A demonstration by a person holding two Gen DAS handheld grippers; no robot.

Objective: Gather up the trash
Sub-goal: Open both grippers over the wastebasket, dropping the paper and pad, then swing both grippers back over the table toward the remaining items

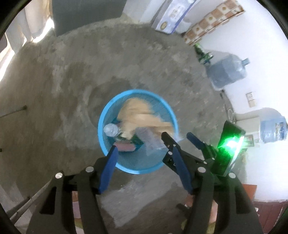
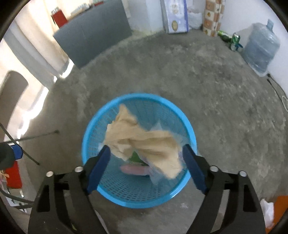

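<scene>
A blue mesh basket (image 1: 108, 153) (image 2: 93, 136) stands on the concrete floor. A crumpled tan paper bag (image 1: 140, 115) (image 2: 140, 140) is blurred above its opening, touching neither gripper. Inside lie a clear plastic bottle (image 1: 111, 130), a pink item (image 1: 126, 146) (image 2: 135, 169), a green wrapper (image 2: 134, 156) and clear plastic (image 1: 153, 142). My left gripper (image 1: 144, 149) is open above the basket's near rim. My right gripper (image 2: 146, 149) is open and empty over the basket; it also shows in the left wrist view (image 1: 177, 136).
Two large water jugs (image 1: 226, 72) (image 2: 261, 48) stand by the right wall, with green cans (image 2: 234, 40) near them. Boxes (image 2: 176, 16) lean at the far wall. A grey panel (image 2: 91, 37) stands far left. White crumpled trash (image 2: 268, 212) lies at lower right.
</scene>
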